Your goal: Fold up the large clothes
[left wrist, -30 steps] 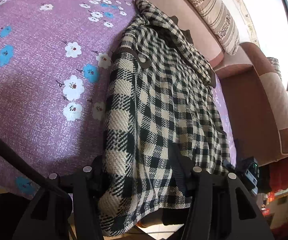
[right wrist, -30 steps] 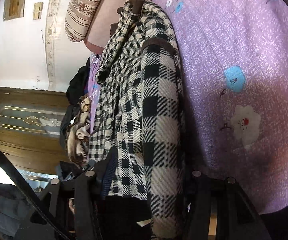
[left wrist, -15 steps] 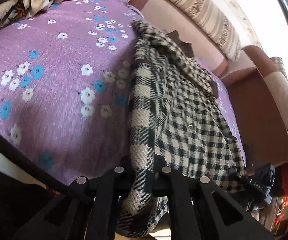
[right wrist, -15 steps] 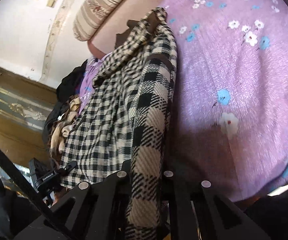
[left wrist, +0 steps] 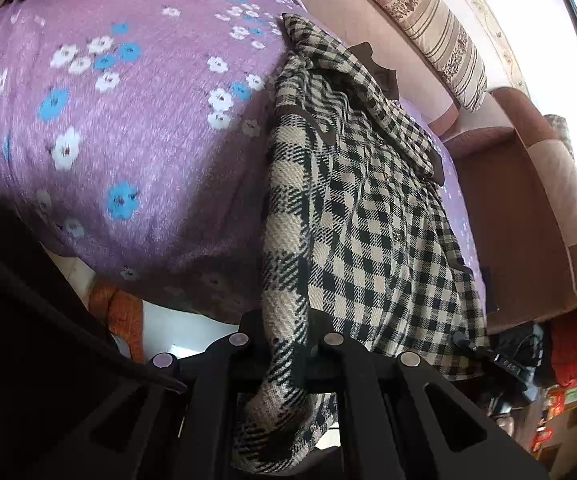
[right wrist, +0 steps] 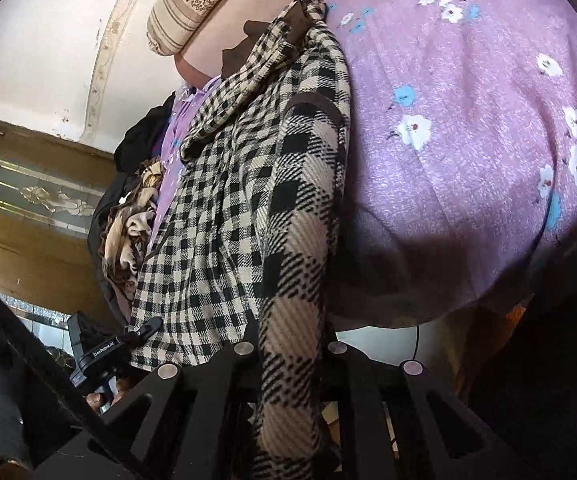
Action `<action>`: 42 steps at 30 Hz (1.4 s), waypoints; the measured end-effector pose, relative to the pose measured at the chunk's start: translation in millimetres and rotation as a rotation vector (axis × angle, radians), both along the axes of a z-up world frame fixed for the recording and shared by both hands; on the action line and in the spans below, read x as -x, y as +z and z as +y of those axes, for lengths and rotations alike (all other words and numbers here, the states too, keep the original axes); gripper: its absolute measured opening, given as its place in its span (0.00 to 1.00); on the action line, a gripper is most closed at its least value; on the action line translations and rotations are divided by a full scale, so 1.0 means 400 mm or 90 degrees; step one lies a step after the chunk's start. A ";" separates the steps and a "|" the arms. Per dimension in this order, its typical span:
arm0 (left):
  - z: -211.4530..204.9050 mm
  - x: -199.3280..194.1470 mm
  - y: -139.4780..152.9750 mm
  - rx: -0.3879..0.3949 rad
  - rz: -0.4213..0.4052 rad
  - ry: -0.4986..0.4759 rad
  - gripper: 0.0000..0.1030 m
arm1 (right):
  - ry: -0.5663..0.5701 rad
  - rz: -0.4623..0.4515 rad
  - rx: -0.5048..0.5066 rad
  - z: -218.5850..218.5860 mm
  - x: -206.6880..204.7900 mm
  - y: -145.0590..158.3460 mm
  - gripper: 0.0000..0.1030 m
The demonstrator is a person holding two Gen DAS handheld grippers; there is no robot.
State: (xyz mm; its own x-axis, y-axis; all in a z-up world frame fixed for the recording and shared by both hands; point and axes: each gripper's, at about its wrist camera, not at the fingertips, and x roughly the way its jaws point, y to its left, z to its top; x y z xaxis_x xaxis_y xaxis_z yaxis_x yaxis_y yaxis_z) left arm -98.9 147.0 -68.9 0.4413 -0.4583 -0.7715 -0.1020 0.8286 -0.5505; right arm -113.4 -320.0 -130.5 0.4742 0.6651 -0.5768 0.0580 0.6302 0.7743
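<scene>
One checked coat (left wrist: 368,216), one striped pillow (left wrist: 428,28), two claws (left wrist: 284,344)

A coat (left wrist: 368,208) lies lengthwise on a bed (left wrist: 136,120), along the side nearest a padded headboard (left wrist: 536,216), its collar toward the far end and its hem hanging over the near edge. A bolster pillow (left wrist: 428,28) rests on top of the headboard beyond the collar. The left gripper (left wrist: 284,344) and right gripper (right wrist: 288,348) each hold a fold of the hem at the bed's near edge. A heap of clothes (right wrist: 128,224) sits beside the coat, off the bed's edge.
</scene>
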 end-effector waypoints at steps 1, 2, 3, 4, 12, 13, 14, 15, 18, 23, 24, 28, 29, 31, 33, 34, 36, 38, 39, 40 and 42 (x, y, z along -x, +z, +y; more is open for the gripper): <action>-0.004 -0.003 0.009 -0.007 -0.003 -0.007 0.06 | 0.006 -0.001 0.002 0.006 -0.007 0.005 0.08; -0.007 -0.009 0.017 -0.008 -0.005 -0.013 0.06 | 0.012 -0.004 0.003 0.015 -0.016 0.014 0.08; -0.010 -0.017 0.027 -0.005 -0.006 -0.019 0.06 | 0.020 -0.008 0.005 0.019 -0.025 0.024 0.08; -0.011 -0.027 0.037 0.002 -0.008 -0.025 0.06 | 0.027 -0.014 0.009 0.023 -0.037 0.038 0.08; -0.034 -0.223 0.181 -0.025 -0.097 -0.056 0.07 | 0.033 -0.098 0.054 0.023 -0.218 0.172 0.08; -0.038 -0.253 0.193 -0.032 -0.104 -0.054 0.07 | 0.029 -0.106 0.064 0.023 -0.240 0.183 0.08; -0.041 -0.293 0.204 -0.036 -0.110 -0.052 0.07 | 0.025 -0.116 0.074 0.025 -0.275 0.196 0.08; -0.046 -0.342 0.215 -0.039 -0.114 -0.048 0.07 | 0.017 -0.124 0.081 0.028 -0.318 0.209 0.08; -0.050 -0.501 0.225 -0.052 -0.104 -0.017 0.07 | -0.011 -0.139 0.099 0.035 -0.443 0.237 0.08; -0.041 -0.709 0.195 -0.100 -0.087 0.034 0.07 | -0.067 -0.139 0.139 0.026 -0.622 0.242 0.08; -0.043 -0.751 0.176 -0.105 -0.076 0.037 0.07 | -0.079 -0.132 0.145 0.014 -0.665 0.229 0.08; -0.062 -0.849 0.115 -0.126 -0.045 0.030 0.07 | -0.087 -0.097 0.149 -0.011 -0.763 0.172 0.08; -0.069 -0.870 0.107 -0.132 -0.044 0.022 0.07 | -0.084 -0.088 0.153 -0.016 -0.784 0.151 0.08; -0.080 -0.899 0.102 -0.135 -0.047 0.008 0.07 | -0.084 -0.074 0.146 -0.022 -0.809 0.128 0.08; -0.092 -0.941 0.102 -0.132 -0.054 -0.007 0.07 | -0.084 -0.064 0.134 -0.030 -0.837 0.113 0.08; -0.097 -0.956 0.103 -0.128 -0.056 -0.010 0.07 | -0.083 -0.064 0.132 -0.033 -0.848 0.112 0.08; -0.097 -0.997 0.096 -0.105 -0.055 -0.006 0.07 | -0.087 -0.067 0.122 -0.046 -0.873 0.109 0.08; -0.087 -1.029 0.083 -0.058 -0.047 0.012 0.07 | -0.095 -0.064 0.106 -0.059 -0.898 0.098 0.09; -0.078 -1.046 0.074 -0.027 -0.042 0.024 0.08 | -0.103 -0.061 0.091 -0.069 -0.916 0.089 0.12; -0.073 -1.057 0.067 -0.005 -0.039 0.031 0.08 | -0.106 -0.059 0.085 -0.073 -0.924 0.084 0.15; -0.063 -1.077 0.051 0.042 -0.033 0.043 0.14 | -0.114 -0.060 0.076 -0.080 -0.948 0.074 0.25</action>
